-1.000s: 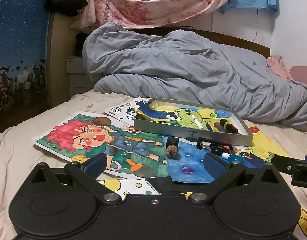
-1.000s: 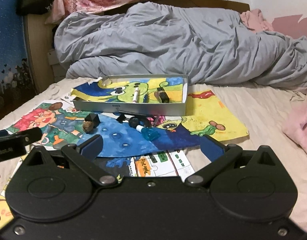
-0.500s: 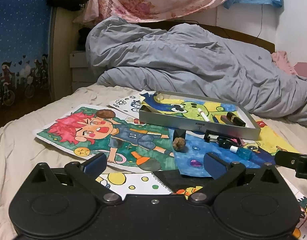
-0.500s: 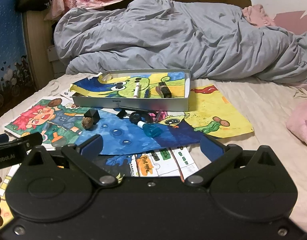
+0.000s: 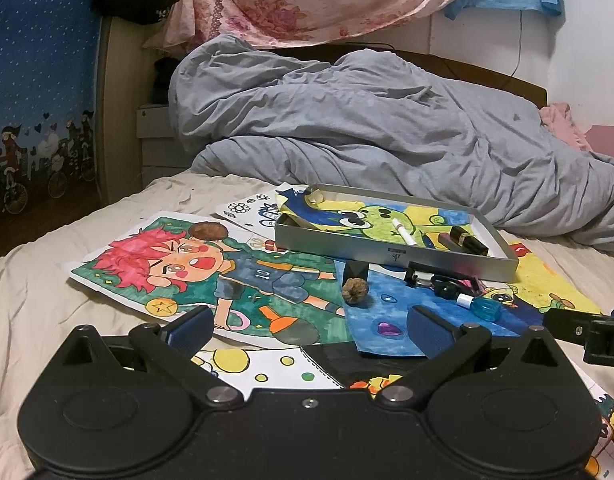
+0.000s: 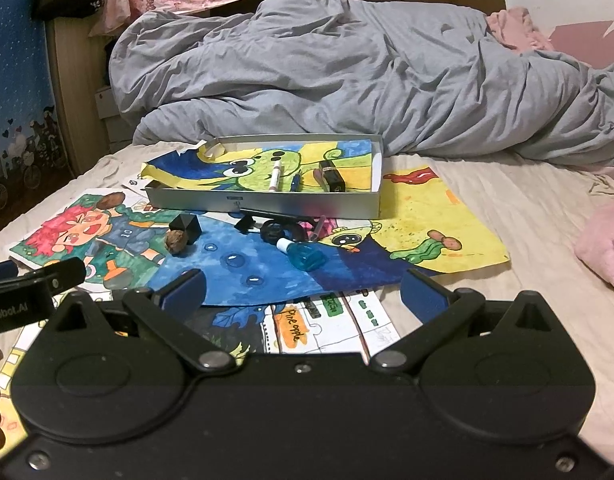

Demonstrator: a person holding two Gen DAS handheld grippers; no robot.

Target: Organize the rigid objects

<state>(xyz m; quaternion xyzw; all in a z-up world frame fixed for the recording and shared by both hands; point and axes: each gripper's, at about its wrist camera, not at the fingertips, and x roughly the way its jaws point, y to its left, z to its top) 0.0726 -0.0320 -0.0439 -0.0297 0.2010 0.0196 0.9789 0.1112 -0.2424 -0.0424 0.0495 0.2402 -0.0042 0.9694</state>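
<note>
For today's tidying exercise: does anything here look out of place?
Yes. A walnut, black block and blue bottle lying on its side sit loose on the drawings, outside the metal tray.

Loose pieces crowd the near wall of the tin tray (image 6: 267,205): black block (image 6: 185,226), walnut (image 6: 175,241), clip pile (image 6: 273,229), blue bottle (image 6: 305,256). Bare bedsheet (image 6: 519,216) right of the drawings (image 6: 243,276) lies open; the grey duvet (image 6: 367,80) apparently blocks behind
</note>
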